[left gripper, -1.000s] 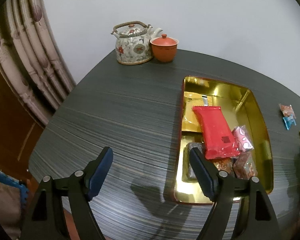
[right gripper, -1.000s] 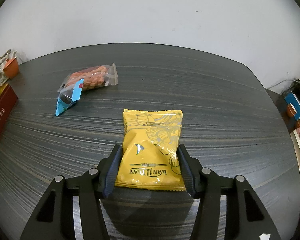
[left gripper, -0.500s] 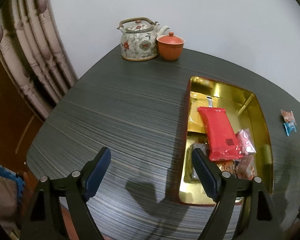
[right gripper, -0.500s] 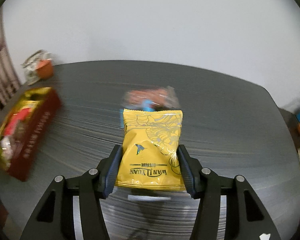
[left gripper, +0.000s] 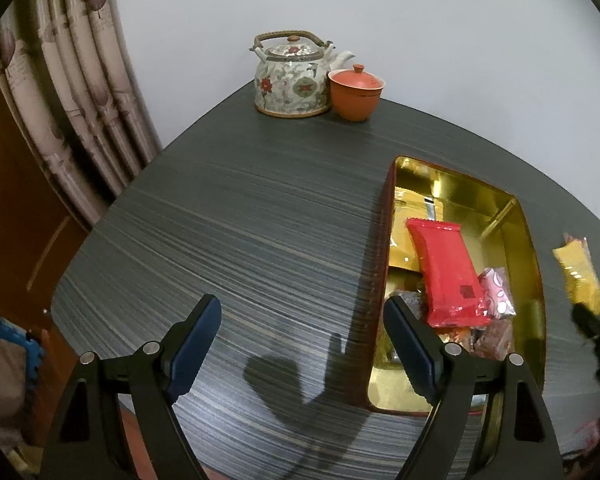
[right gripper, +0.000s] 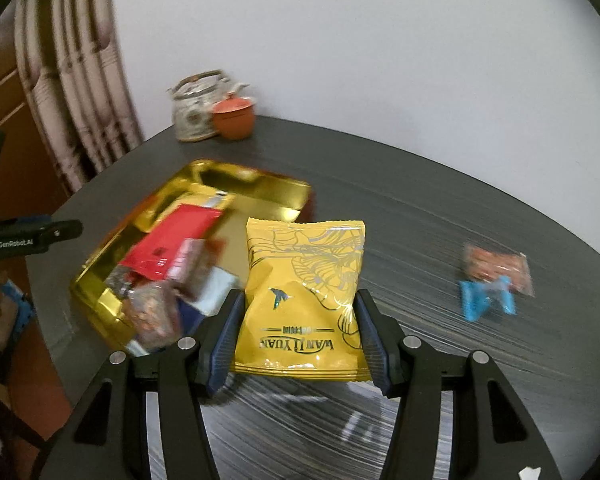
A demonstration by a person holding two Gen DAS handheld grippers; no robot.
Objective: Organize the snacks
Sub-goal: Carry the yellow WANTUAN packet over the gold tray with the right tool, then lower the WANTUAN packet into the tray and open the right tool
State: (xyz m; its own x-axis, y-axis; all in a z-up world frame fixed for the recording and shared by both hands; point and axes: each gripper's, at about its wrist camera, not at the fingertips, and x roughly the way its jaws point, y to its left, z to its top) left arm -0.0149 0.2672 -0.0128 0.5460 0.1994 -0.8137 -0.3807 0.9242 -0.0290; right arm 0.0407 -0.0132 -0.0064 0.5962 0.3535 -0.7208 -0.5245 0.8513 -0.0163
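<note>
Yellow snack packet (right gripper: 304,300) clamped between right gripper (right gripper: 300,338) fingers beside gold tray (right gripper: 100,256), left gripper (left gripper: 302,344) fingers spread wide above counter (left gripper: 240,220).

The right gripper (right gripper: 298,336) has lifted the yellow snack bag (right gripper: 305,300) off the table (right gripper: 440,208) and swung it left — now it hangs just past the near right corner of the gold tray (right gripper: 96,276), and the left view shows it there too.
</note>
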